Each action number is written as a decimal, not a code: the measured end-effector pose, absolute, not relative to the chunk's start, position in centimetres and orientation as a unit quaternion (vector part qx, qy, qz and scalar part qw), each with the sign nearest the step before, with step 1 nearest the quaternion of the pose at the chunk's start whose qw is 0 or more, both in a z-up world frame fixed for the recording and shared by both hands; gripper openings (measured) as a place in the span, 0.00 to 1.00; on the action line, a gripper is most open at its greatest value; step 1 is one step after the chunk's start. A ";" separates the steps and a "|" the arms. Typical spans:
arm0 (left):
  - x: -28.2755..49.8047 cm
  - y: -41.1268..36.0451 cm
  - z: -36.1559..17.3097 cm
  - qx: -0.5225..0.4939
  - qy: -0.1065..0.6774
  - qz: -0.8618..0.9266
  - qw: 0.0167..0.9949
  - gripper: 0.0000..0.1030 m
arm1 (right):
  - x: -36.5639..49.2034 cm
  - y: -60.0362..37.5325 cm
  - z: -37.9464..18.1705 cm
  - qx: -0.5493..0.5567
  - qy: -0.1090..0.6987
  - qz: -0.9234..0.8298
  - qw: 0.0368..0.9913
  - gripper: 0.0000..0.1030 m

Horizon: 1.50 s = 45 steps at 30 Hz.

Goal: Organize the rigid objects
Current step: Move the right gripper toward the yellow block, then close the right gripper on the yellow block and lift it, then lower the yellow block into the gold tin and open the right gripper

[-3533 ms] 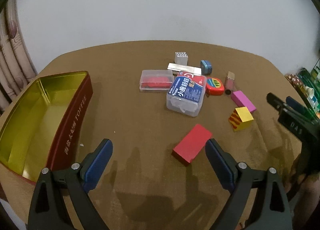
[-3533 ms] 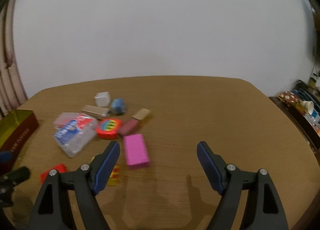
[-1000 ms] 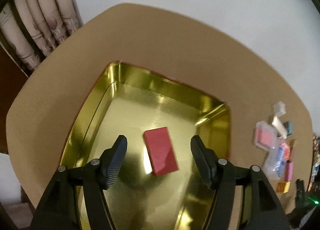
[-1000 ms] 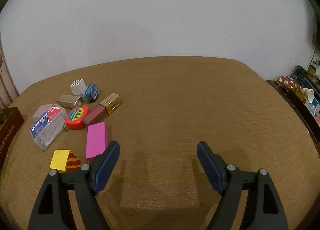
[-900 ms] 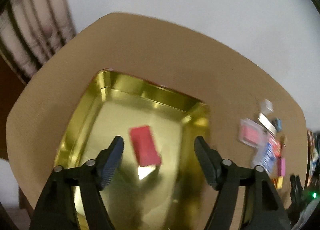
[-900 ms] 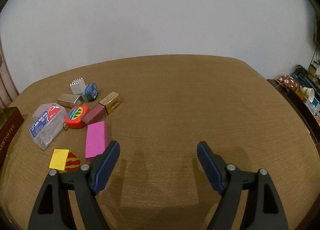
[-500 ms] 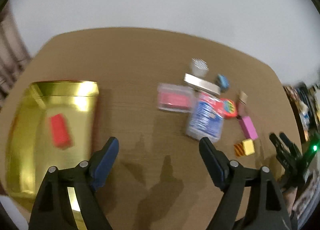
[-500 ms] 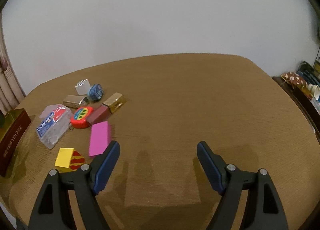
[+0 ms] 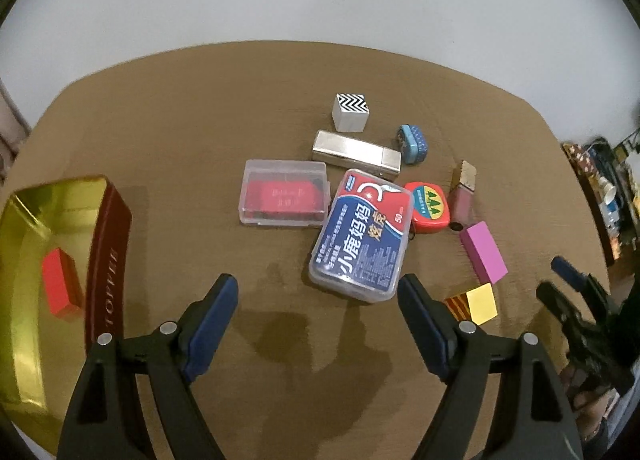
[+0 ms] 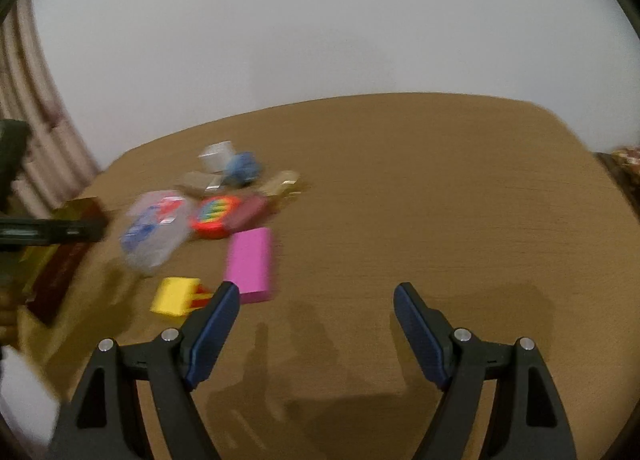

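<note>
Hovering released and empty, the left tool (image 9: 316, 296) faces the blue-labelled clear box (image 9: 362, 238) just beyond its fingertips, long axis pointing away; the right tool (image 10: 316, 300), also released, sits farther off.

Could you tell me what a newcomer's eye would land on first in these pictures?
Probably the gold tin at the table's left edge, with a single red block lying inside it. Next, the bright clutter mid-table: a blue-labelled clear case, a red tape measure and a pink block. Both grippers, left and right, hang open and empty.
</note>
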State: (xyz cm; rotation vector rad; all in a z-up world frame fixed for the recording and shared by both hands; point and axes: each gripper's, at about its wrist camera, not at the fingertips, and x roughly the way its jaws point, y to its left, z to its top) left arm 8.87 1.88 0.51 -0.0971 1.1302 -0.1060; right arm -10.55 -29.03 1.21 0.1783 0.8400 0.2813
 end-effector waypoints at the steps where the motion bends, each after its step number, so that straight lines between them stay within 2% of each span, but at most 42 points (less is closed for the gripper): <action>1: 8.8 1.9 0.4 -0.047 0.537 -0.049 0.841 0.76 | -10.8 -28.2 1.6 0.084 0.407 0.154 0.896 0.79; 7: 7.4 2.0 -0.2 -0.033 0.536 -0.041 0.842 0.76 | -11.0 -22.3 1.7 0.027 0.428 0.187 0.884 0.79; 13: 5.0 2.6 -0.1 -0.052 0.535 -0.053 0.842 0.77 | -10.0 -19.8 0.8 0.030 0.450 0.169 0.877 0.78; 14: 4.6 2.6 -0.1 -0.055 0.534 -0.056 0.842 0.77 | -9.7 -19.5 0.5 0.029 0.459 0.160 0.874 0.70; 15: 4.1 2.6 0.0 -0.057 0.531 -0.060 0.843 0.77 | -9.5 -19.6 0.2 0.028 0.467 0.151 0.871 0.58; 19: 1.9 1.8 0.8 -0.031 0.510 -0.065 0.857 0.77 | -8.7 -19.5 -1.2 0.032 0.495 0.127 0.859 0.48; 22: 0.3 1.0 1.2 -0.013 0.498 -0.072 0.864 0.80 | -8.5 -19.3 -1.3 0.025 0.496 0.120 0.859 0.30; 27: -2.3 1.3 1.3 -0.021 0.494 -0.067 0.867 0.81 | -8.7 -18.9 -0.8 0.027 0.497 0.128 0.858 0.29; 33: -6.3 4.6 1.5 -0.097 0.493 -0.027 0.864 0.81 | -9.0 -14.9 4.2 0.020 0.468 0.203 0.860 0.29; 40: -11.1 9.5 1.4 -0.156 0.490 0.052 0.856 0.83 | -5.5 -1.8 9.6 -0.019 0.433 0.352 0.829 0.29; 45: -13.3 12.9 0.5 -0.182 0.493 0.109 0.844 0.84 | -1.2 7.5 7.6 -0.059 0.465 0.381 0.797 0.29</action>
